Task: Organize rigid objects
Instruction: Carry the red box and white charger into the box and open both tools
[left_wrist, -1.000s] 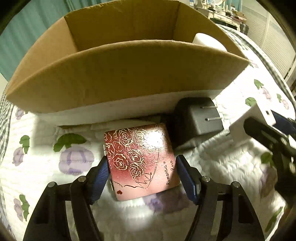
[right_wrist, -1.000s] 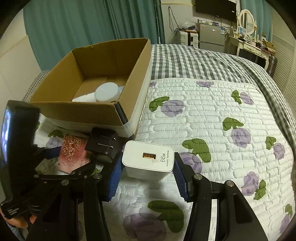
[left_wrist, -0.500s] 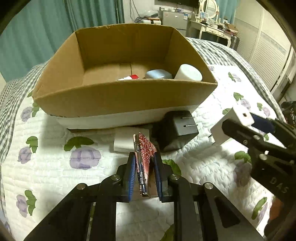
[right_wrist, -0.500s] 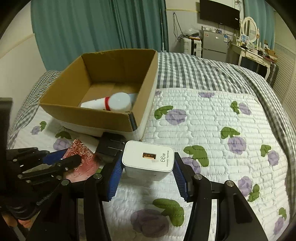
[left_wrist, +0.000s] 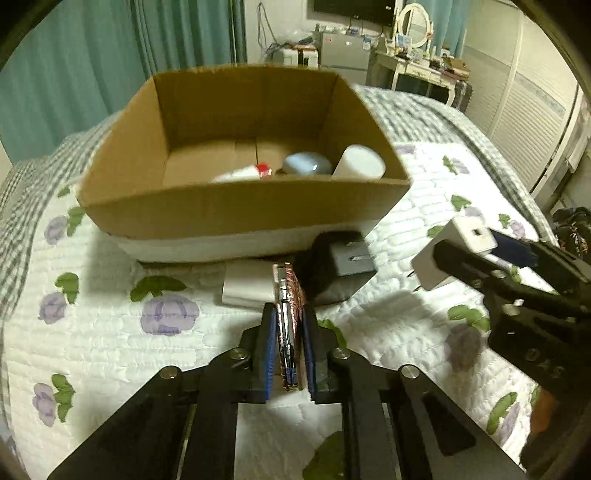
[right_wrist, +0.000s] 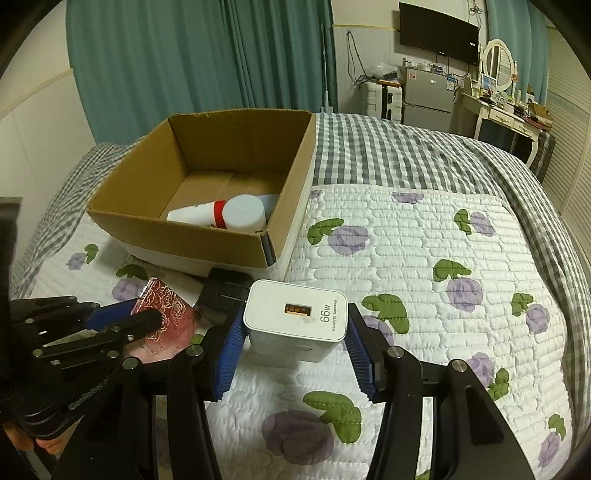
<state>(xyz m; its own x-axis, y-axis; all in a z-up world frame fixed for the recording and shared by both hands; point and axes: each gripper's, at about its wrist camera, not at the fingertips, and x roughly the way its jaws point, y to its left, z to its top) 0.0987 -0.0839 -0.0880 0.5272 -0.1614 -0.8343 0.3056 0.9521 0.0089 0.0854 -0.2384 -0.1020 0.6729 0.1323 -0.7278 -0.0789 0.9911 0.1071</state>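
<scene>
You had three chargers out: your right gripper (right_wrist: 291, 347) pinched the white 66W charger block (right_wrist: 295, 319), while your left gripper (left_wrist: 288, 354) squeezed one rose-patterned pink case (left_wrist: 290, 295) edge-on.

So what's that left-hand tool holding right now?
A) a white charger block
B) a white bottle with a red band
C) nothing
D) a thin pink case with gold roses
D: the left gripper has its jaws shut edge-on around the rose-patterned pink case, lifted off the quilt; the white 66W charger sits in the right gripper.
</scene>
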